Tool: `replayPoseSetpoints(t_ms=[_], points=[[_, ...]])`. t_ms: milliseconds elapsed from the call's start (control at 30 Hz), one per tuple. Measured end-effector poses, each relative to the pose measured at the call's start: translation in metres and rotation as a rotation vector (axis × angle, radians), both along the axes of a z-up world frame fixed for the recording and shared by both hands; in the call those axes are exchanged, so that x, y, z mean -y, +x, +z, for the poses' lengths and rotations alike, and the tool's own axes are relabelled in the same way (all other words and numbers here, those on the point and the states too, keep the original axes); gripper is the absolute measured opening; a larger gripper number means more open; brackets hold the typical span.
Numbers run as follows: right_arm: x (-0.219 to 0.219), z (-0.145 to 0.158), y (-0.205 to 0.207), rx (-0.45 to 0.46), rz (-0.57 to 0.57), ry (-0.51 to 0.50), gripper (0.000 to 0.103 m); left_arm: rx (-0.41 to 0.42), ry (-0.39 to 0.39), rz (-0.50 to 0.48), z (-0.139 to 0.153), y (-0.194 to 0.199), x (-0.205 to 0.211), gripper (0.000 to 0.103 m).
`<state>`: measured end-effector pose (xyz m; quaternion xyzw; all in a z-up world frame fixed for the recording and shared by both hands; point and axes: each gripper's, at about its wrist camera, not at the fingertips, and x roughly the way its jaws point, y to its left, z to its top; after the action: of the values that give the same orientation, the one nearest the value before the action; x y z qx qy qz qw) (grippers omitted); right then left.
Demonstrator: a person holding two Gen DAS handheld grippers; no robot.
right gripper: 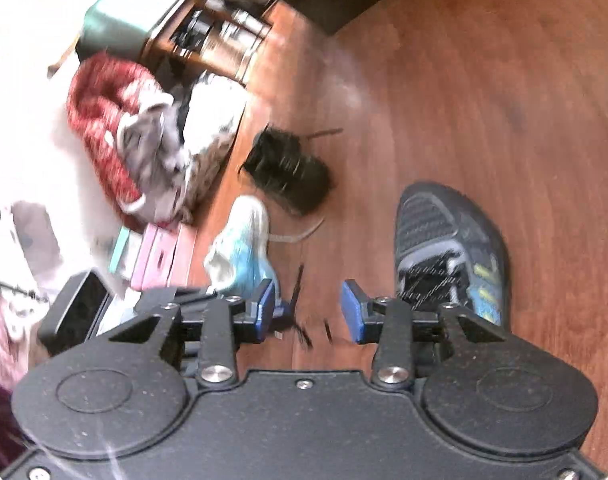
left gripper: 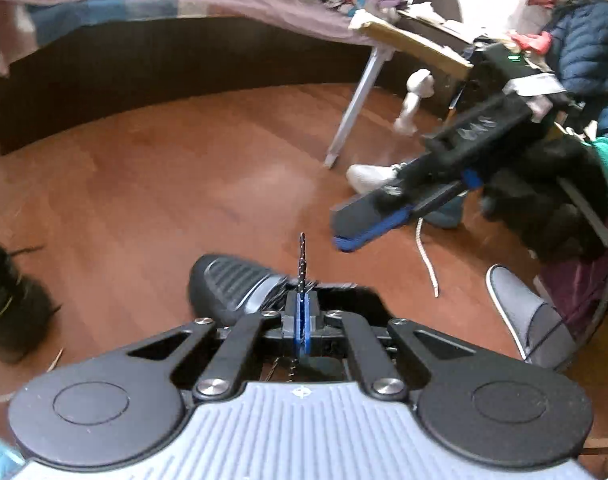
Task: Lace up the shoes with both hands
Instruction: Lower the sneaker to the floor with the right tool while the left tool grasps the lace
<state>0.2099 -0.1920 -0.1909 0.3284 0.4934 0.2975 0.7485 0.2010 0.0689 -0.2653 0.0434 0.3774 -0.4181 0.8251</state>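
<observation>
A dark grey sneaker (left gripper: pixel 232 284) lies on the wooden floor just ahead of my left gripper (left gripper: pixel 302 304). The left gripper is shut on the black shoelace (left gripper: pixel 302 256), whose tip sticks straight up from between the blue pads. My right gripper (left gripper: pixel 367 222) hovers to the right of it, above the floor. In the right wrist view the same sneaker (right gripper: pixel 447 244) lies ahead to the right, with black laces across its tongue. The right gripper (right gripper: pixel 308 310) is open and empty, with a lace end (right gripper: pixel 298 292) on the floor between its fingers.
A black shoe (right gripper: pixel 292 172) and a white-and-blue shoe (right gripper: pixel 242 248) lie on the floor left of the sneaker. A white lace (left gripper: pixel 425 256), a grey slipper (left gripper: pixel 523 312), a white shoe (left gripper: pixel 369 176) and a table leg (left gripper: pixel 357 104) are at right. A bed (left gripper: pixel 144 40) is behind.
</observation>
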Motion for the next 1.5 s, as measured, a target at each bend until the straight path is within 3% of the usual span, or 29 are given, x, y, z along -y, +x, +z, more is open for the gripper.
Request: replayPoseSetpoints(t_ms=[200,267,333,400,433,567,667,733,833,1067,1133,1333,1367,1433,1500], points=[[0.005,-0.005,0.0,-0.017,-0.018,0.039,0.028,-0.007,-0.018,-0.013,-0.005,-0.001,0.012,0.0],[0.005,-0.005,-0.001,-0.017,-0.009,0.045,0.027,-0.008,-0.008,-0.018,0.006,-0.007,0.01,0.0],[0.004,-0.005,-0.002,-0.012,0.0,0.042,0.016,-0.01,-0.005,-0.02,0.035,-0.018,0.003,0.0],[0.004,-0.006,-0.003,-0.009,0.003,0.042,0.004,-0.015,-0.009,-0.021,0.036,-0.017,0.006,0.0],[0.005,-0.006,-0.003,-0.009,0.009,0.046,0.004,-0.017,-0.009,-0.021,0.053,-0.023,0.003,0.0],[0.007,-0.003,-0.002,0.006,0.0,0.026,0.003,-0.01,0.0,0.001,0.058,-0.025,0.006,0.0],[0.009,-0.001,-0.001,0.019,-0.009,0.009,0.003,-0.039,0.004,0.028,0.062,-0.022,0.007,0.01],[0.008,-0.003,0.0,0.029,0.0,-0.006,0.003,-0.045,0.008,0.032,0.064,-0.02,0.009,0.025],[0.005,-0.001,-0.001,0.047,0.028,-0.026,0.003,-0.055,0.014,0.038,0.068,-0.018,0.012,0.026],[-0.001,-0.003,-0.006,0.05,0.07,-0.042,0.004,-0.053,0.029,0.018,0.07,-0.019,0.02,0.024],[-0.002,-0.005,-0.007,0.048,0.076,-0.042,0.004,-0.053,0.032,0.009,0.071,-0.02,0.021,0.002],[0.0,-0.009,-0.006,0.021,0.087,-0.034,0.004,-0.042,0.087,0.02,0.072,-0.023,0.023,0.001],[0.003,-0.009,-0.005,0.022,0.081,-0.034,0.005,0.001,0.134,0.054,0.075,-0.02,0.019,0.001],[0.013,-0.008,-0.002,0.036,0.035,-0.056,0.016,0.086,0.23,0.123,0.081,-0.012,0.01,0.001],[0.023,-0.008,0.003,0.053,0.013,-0.122,0.021,0.176,0.327,0.184,0.087,-0.005,0.003,0.001]])
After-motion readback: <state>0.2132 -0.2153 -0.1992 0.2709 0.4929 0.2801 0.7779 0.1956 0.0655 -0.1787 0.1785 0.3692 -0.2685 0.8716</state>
